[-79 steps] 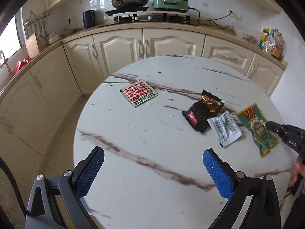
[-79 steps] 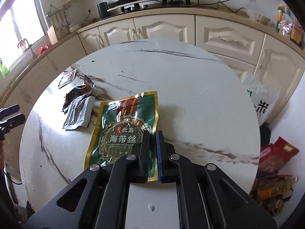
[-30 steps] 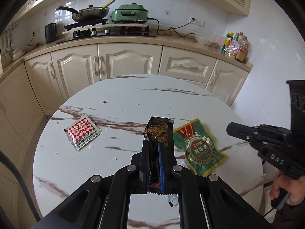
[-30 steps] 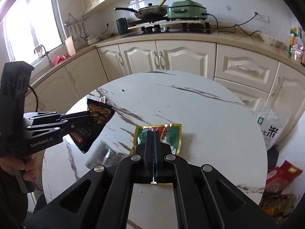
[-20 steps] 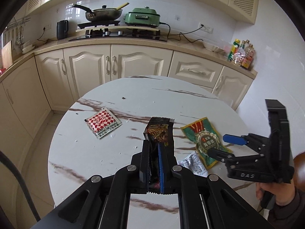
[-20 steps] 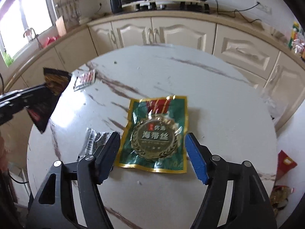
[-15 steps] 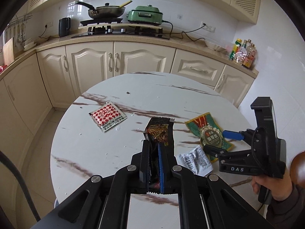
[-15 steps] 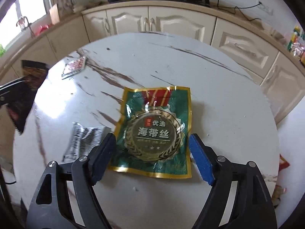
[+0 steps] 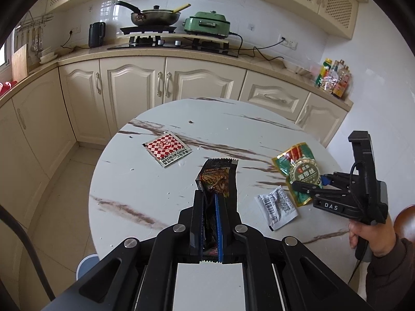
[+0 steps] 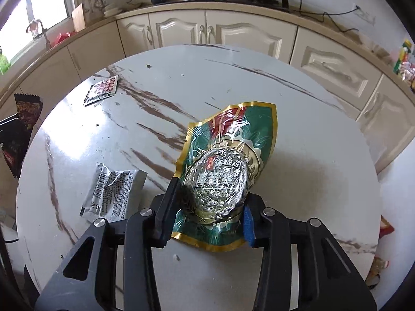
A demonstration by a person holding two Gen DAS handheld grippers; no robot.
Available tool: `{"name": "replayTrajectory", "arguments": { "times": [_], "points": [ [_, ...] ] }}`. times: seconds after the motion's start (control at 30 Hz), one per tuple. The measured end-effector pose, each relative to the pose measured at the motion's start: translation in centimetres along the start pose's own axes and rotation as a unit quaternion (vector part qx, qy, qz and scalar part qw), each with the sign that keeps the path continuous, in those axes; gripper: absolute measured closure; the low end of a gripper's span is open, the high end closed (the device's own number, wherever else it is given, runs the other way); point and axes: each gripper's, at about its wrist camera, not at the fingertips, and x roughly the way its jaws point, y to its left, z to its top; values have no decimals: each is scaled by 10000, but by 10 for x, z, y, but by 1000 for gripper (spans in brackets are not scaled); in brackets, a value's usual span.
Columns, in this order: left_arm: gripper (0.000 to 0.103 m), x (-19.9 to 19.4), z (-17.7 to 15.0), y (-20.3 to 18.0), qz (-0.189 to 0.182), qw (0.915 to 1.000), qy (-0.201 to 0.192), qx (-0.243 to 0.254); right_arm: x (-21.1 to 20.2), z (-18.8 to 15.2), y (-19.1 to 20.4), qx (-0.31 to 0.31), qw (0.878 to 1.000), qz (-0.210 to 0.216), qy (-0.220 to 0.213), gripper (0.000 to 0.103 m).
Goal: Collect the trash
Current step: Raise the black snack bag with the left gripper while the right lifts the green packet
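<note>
My left gripper (image 9: 210,223) is clamped tight on the dark brown crinkled snack wrapper (image 9: 218,178), which stands up between the pads, lifted clear above the round white marble-look table (image 9: 155,181). From my right-hand camera that same wrapper (image 10: 22,127) hangs off at the left edge of the view, beyond the table rim.

My right gripper (image 10: 207,207) has its fingers pressed against both sides of the green and gold foil pouch (image 10: 228,160); the pouch is buckling up in the middle into a shiny hump, its far end lying on the table (image 10: 311,168). The jaws are part-closed around it, squeezing.

Just beside that pouch, to its left, lies the small silver sachet with black print (image 10: 114,191), flat on the marble. Farther across the table sits the red-and-white chequered sachet (image 9: 167,149), well apart from the others.

In the left camera my right hand (image 9: 371,235) grips the handle at the table's right edge.
</note>
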Motion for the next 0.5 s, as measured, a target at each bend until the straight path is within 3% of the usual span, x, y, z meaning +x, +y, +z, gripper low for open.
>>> {"name": "replayTrajectory", "arguments": {
  "times": [0.03, 0.07, 0.1, 0.2, 0.4, 0.5],
  "points": [
    [99, -3, -1, 0, -20, 10000, 2, 9, -2, -2, -1, 48, 10000, 28, -49, 70],
    [99, -8, -3, -1, -31, 10000, -13, 5, -4, -2, -2, 65, 9999, 64, -90, 85],
    [99, -12, -4, -1, -48, 10000, -30, 8, -11, -5, -3, 140, 9995, 189, -202, 90],
    [99, -24, -9, 1, -150, 9999, -64, -33, -25, -8, -3, 190, 9991, 195, -338, 95],
    [99, -51, -26, 6, -441, 9986, -205, -184, -70, -9, 13, 172, 9963, 99, -833, 96],
    [99, -69, -34, 19, -489, 9978, -322, -315, -95, -6, 34, 99, 9937, 264, -1082, 96]
  ]
}}
